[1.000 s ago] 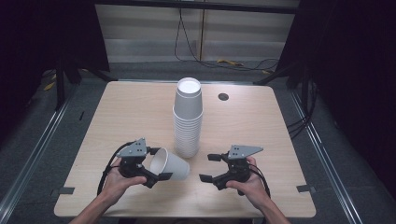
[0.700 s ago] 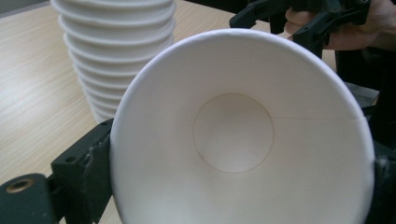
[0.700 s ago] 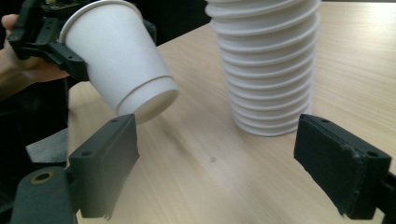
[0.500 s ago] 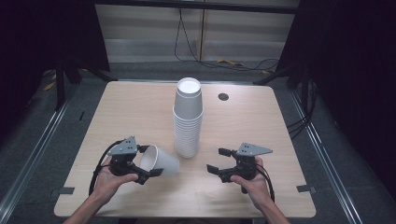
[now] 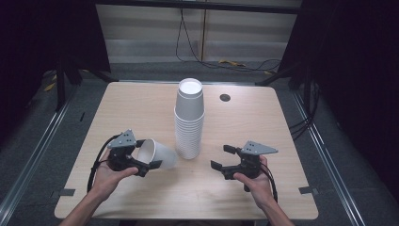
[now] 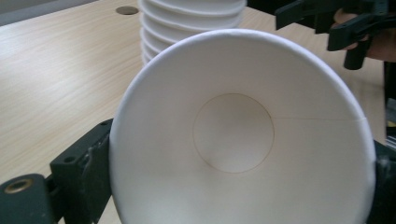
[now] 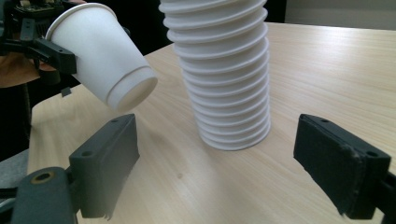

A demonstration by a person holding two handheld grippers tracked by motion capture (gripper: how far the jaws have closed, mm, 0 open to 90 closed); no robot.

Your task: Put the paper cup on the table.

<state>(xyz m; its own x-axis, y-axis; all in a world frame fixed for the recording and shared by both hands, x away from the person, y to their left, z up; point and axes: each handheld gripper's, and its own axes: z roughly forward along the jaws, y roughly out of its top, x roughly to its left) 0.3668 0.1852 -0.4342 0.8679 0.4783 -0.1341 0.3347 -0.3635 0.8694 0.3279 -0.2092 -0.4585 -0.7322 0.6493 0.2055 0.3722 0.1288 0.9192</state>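
A tall stack of white paper cups (image 5: 189, 122) stands upside down at the table's middle. My left gripper (image 5: 147, 154) is shut on the rim of a single white paper cup (image 5: 160, 153), which is tilted on its side above the table just left of the stack, its base pointing right. In the left gripper view the cup's mouth (image 6: 233, 130) faces the camera, with one pad (image 6: 88, 163) against its rim. My right gripper (image 5: 222, 157) stands open right of the stack, nothing between its jaws; its own view looks at the stack (image 7: 224, 70) and the held cup (image 7: 102, 51).
The wooden table (image 5: 141, 103) has a small round dark hole (image 5: 225, 98) behind and right of the stack. Both hands rest near the front edge. Cables lie on the floor beyond the far edge.
My left gripper has carried the cup a little to the left, away from the stack, and slightly higher. The right gripper has barely shifted.
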